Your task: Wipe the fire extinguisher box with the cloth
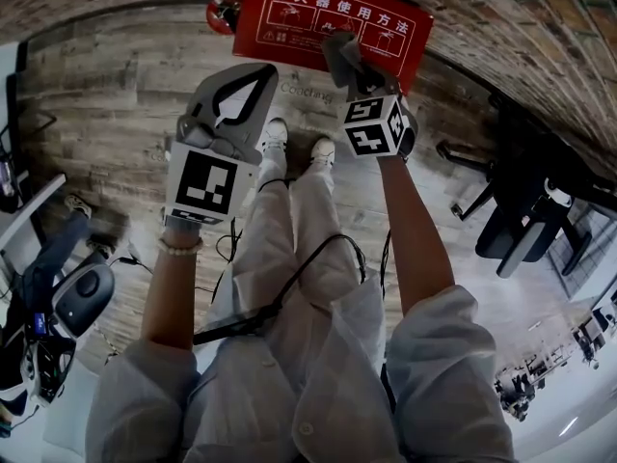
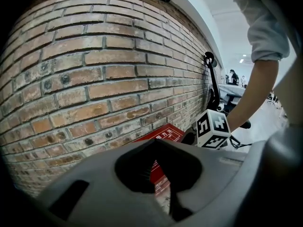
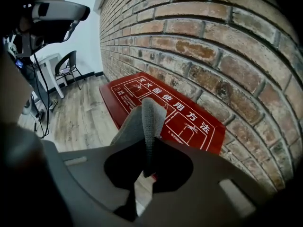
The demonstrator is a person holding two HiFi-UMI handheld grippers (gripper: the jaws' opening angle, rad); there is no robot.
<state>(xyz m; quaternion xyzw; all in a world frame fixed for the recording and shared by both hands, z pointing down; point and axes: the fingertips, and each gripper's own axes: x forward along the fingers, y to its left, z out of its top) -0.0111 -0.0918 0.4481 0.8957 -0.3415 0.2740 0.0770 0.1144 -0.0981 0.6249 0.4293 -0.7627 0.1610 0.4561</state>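
The red fire extinguisher box (image 1: pixel 333 27) lies on the wooden floor against the brick wall, its white-printed face up. A grey cloth (image 1: pixel 342 58) hangs over the box's near edge, and my right gripper (image 1: pixel 353 73) is shut on it. In the right gripper view the cloth (image 3: pixel 145 122) stands folded between the jaws of that gripper (image 3: pixel 147 161), just above the box (image 3: pixel 184 122). My left gripper (image 1: pixel 264 73) hovers left of the box, shut and holding nothing. The left gripper view looks over that gripper (image 2: pixel 156 144) at a corner of the box (image 2: pixel 163 134).
The brick wall (image 3: pixel 213 46) runs right behind the box. A red extinguisher (image 1: pixel 224 8) stands at the box's left end. A black chair (image 1: pixel 521 220) is at the right, and equipment (image 1: pixel 58 297) at the left. The person's shoes (image 1: pixel 299 143) are just short of the box.
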